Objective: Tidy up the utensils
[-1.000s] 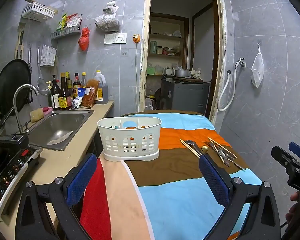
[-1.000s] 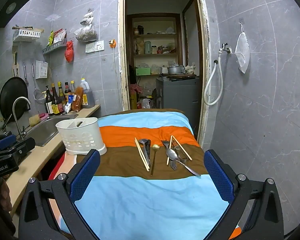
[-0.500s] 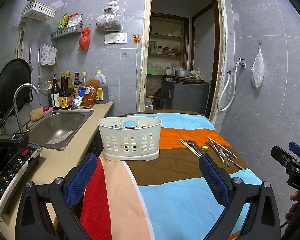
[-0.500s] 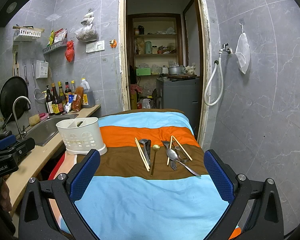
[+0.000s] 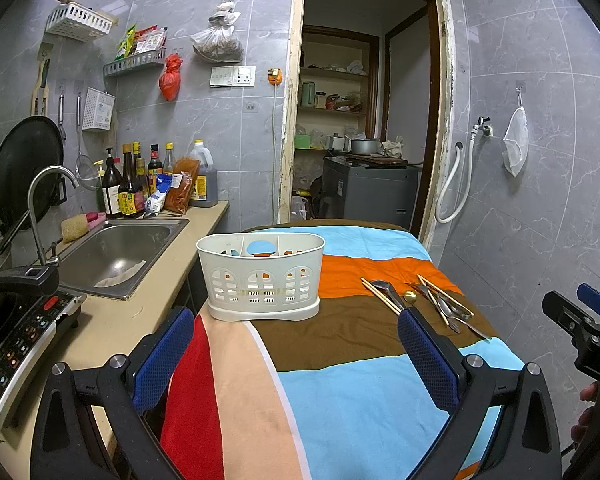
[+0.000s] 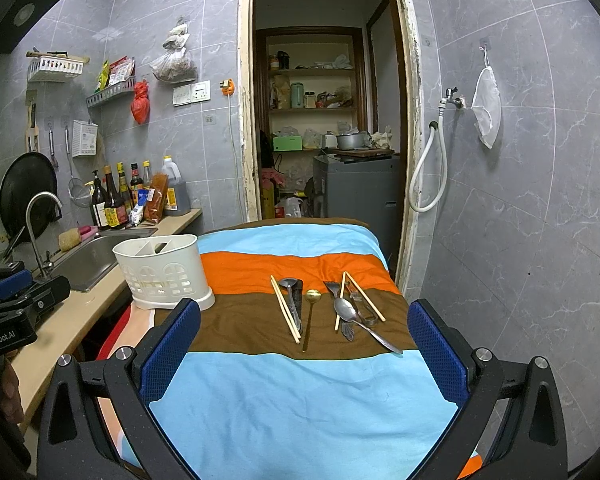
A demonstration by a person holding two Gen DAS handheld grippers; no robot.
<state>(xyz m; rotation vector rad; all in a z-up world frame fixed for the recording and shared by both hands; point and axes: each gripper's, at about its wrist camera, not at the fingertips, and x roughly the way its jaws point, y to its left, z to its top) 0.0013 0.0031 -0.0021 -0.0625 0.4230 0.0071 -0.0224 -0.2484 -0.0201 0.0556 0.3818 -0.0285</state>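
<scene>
the left claw [image 5: 296, 348] is hovering over the striped cloth [image 5: 340, 392] on the tabletop, its blue pads standing wide apart and holding nothing. the right claw [image 6: 304, 340] is hovering there too, also spread wide and empty. the white utensil basket [image 5: 262, 276] is standing upright near the left edge of the cloth, just beside the sink [image 5: 116, 248] (its compartments are looking empty, as far as the views are showing). the utensils are lying flat on the brown stripe, well apart from the basket: a pair of chopsticks [image 6: 285, 308] is touching a dark spoon [image 6: 292, 294], a gold spoon [image 6: 310, 312] is lying just beside them, and to the right a silver spoon [image 6: 358, 322] is overlapping a fork [image 6: 336, 292] and two more chopsticks [image 6: 364, 296] that are crossing in a small pile.
</scene>
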